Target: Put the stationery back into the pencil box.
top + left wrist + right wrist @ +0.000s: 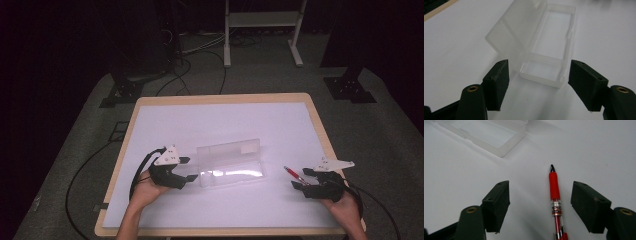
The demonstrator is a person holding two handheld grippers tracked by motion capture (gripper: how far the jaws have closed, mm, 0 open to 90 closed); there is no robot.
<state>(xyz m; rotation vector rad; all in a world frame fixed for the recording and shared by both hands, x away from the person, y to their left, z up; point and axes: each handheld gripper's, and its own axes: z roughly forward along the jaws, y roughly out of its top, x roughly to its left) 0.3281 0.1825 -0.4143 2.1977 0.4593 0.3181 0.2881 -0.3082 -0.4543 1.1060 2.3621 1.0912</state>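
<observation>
The red pen (555, 195) lies flat on the white table top (225, 125), near the right front part of it. In the right gripper view its long axis runs away from the camera, with the dark tip pointing ahead, toward the clear plastic case (231, 164). The right gripper (301, 178) is spread wide, one jaw on each side of the pen barrel, and neither pad presses on it; it grips nothing.

The left gripper (188, 169) is also released. Its jaws stand on both sides of the near short end of the case, and I think they do not touch it, though the gap is hard to judge.

The case lies in the middle of the table with its lid raised; its long axis runs left to right in the high view. Much free surface is behind it, up to the wooden edge (220, 99).
</observation>
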